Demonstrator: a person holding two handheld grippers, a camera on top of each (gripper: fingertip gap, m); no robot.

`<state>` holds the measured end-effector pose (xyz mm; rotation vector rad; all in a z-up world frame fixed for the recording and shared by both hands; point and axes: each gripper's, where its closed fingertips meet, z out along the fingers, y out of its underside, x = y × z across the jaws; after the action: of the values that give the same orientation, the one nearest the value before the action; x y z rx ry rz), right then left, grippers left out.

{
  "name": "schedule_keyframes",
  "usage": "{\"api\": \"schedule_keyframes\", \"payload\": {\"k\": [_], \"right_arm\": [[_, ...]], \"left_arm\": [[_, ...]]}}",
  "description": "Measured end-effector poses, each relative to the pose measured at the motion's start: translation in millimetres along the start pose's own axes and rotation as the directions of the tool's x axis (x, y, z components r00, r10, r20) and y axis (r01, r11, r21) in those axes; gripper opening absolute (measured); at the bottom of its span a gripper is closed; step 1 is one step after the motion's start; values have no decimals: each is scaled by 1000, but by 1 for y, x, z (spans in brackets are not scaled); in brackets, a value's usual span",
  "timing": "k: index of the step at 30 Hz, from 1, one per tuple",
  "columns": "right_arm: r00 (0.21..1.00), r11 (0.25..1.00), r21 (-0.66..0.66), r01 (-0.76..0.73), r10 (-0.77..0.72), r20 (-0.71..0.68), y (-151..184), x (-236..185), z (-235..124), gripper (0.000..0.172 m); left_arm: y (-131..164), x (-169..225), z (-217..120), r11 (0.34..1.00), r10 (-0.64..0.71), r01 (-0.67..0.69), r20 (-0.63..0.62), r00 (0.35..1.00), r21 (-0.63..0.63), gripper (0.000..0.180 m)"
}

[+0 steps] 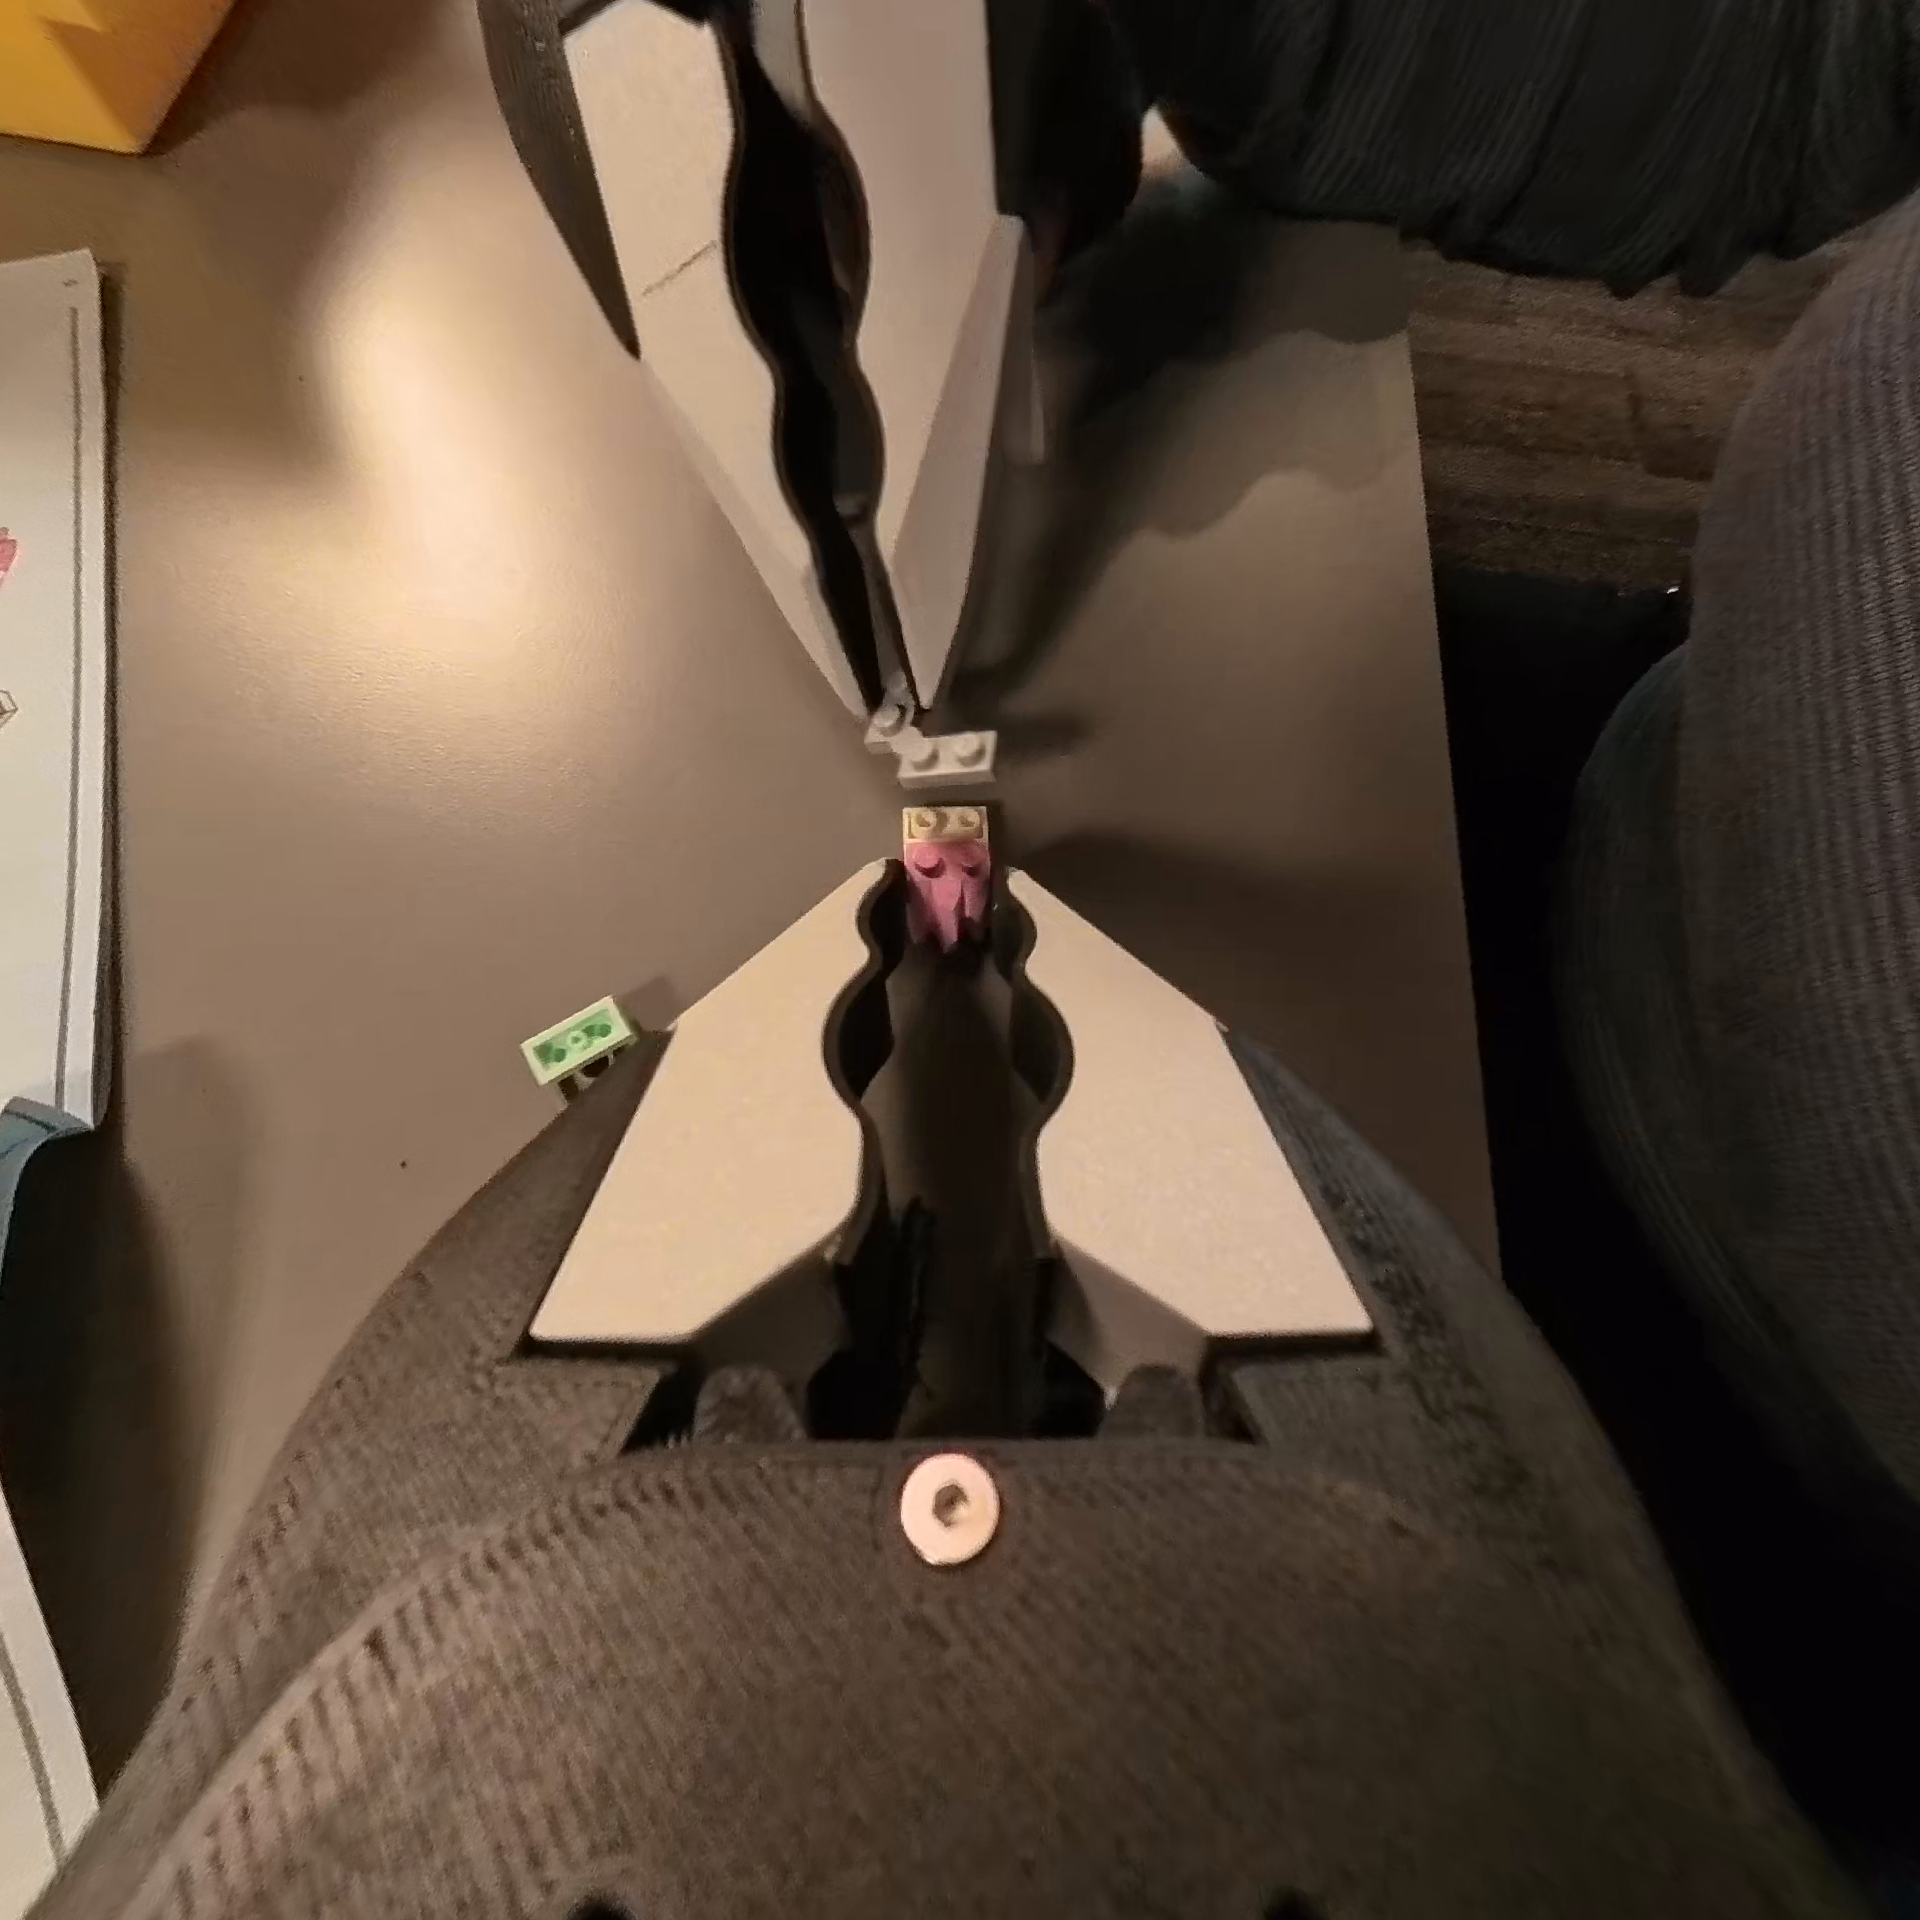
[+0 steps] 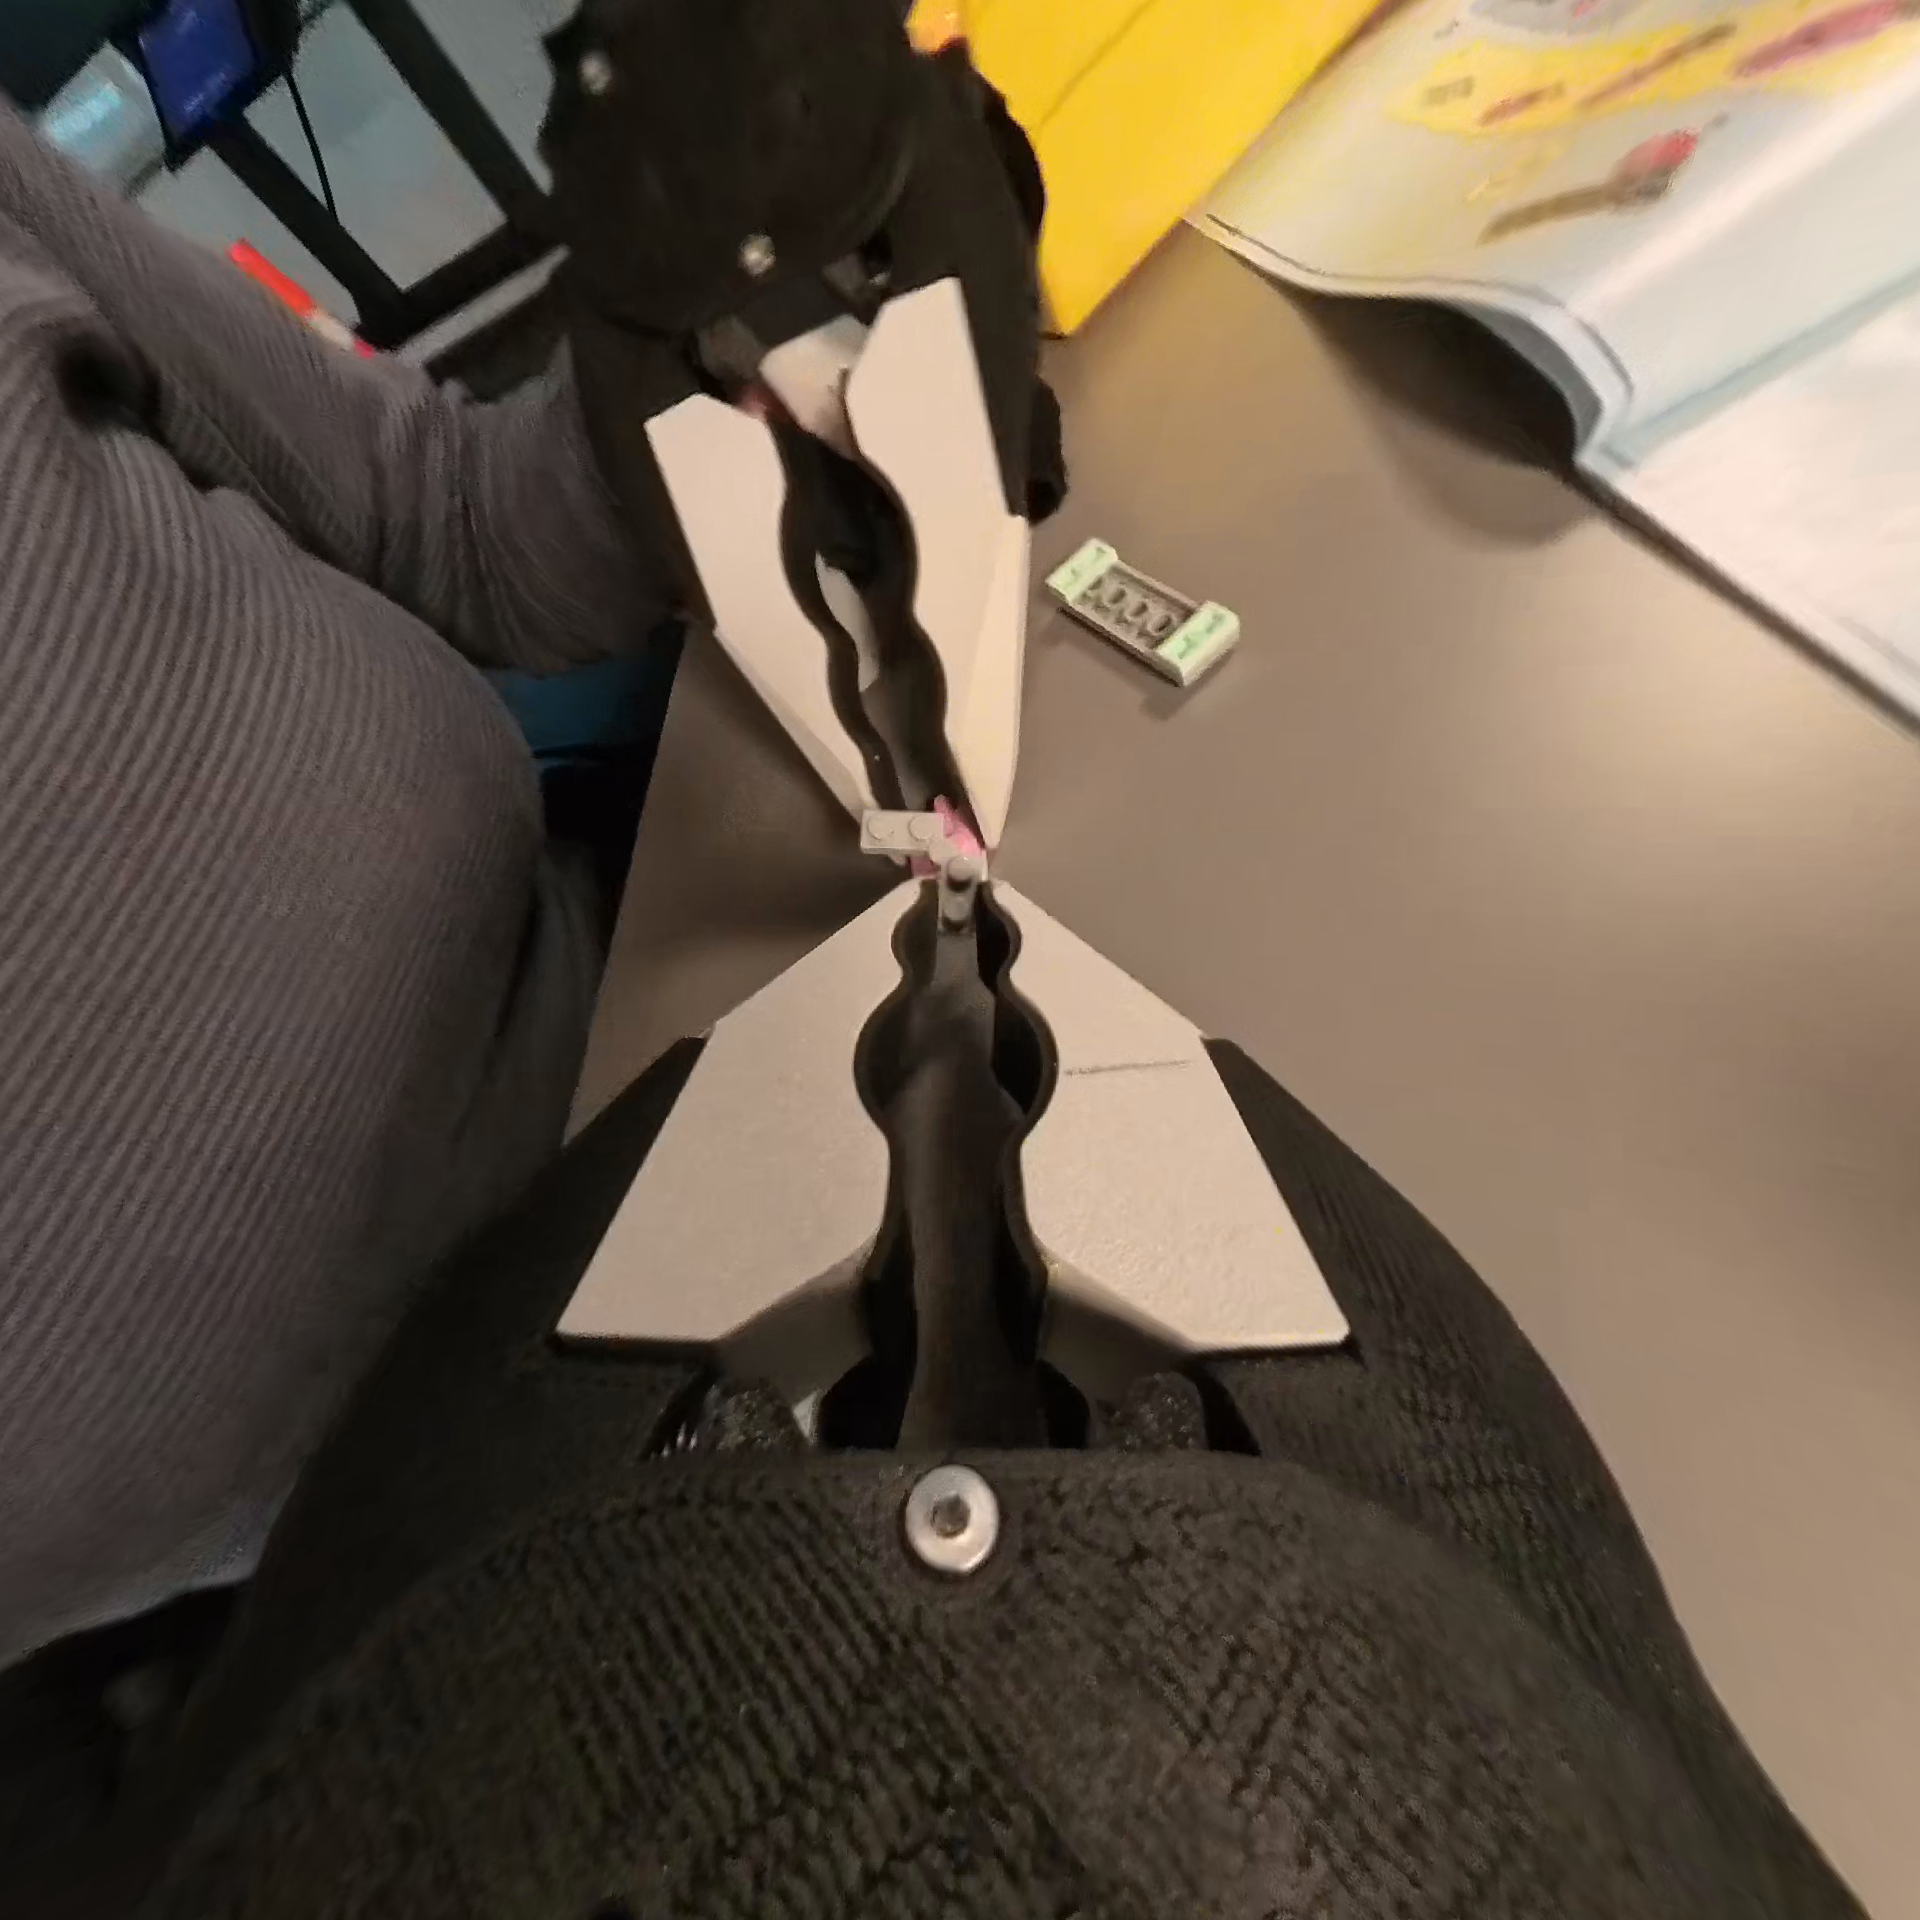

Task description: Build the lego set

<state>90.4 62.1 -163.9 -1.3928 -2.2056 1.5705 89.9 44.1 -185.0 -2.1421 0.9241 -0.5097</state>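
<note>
Grey plate piece (image 1: 940, 758) serves as the landmark, held above the table (image 1: 416, 623) near its person-side edge. Left of it in the left wrist view, well apart, a pale green brick (image 1: 578, 1037) lies on the table, with a printed sheet (image 1: 52, 675) farther left and a yellow box (image 1: 104, 62) at the far corner. The left gripper (image 1: 948, 883) reaches in from the near side of the grey plate piece; its jaws are clamped on a pink piece (image 1: 943, 899) capped by a tan plate (image 1: 943, 824), the tan end pointing straight at the landmark and lying just beside it, long axis in line with the fingers. In this view a narrow gap shows between tan plate and grey plate piece; in the right wrist view the pink and grey parts overlap, so contact cannot be settled. The right gripper (image 2: 956, 899) meets the left one tip to tip from the opposite side, jaws nearly together and pinching the thin stem of the grey plate piece, whose studded arm juts sideways. Both grippers are level and opposed, equally near the joint. A grey-sleeved arm (image 2: 208, 727) lies beside the right gripper. An open booklet (image 2: 1662, 260) lies well beyond the green brick.
</note>
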Motion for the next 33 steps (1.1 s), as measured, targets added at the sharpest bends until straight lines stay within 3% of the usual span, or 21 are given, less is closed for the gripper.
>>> {"api": "schedule_keyframes", "payload": {"k": [5, 8, 33], "right_arm": [[956, 961, -95, 260, -270, -114, 6, 2, 6, 5], [921, 929, -144, 341, -360, -146, 10, 4, 7, 5], [906, 919, -172, 355, -383, -177, 12, 7, 9, 7]], "left_arm": [[-1, 3, -1, 999, 44, -44, 7, 999, 12, 15], [-4, 5, -3, 998, 52, -52, 0, 999, 32, 15], [0, 2, 0, 999, 34, -34, 14, 999, 1, 15]]}}
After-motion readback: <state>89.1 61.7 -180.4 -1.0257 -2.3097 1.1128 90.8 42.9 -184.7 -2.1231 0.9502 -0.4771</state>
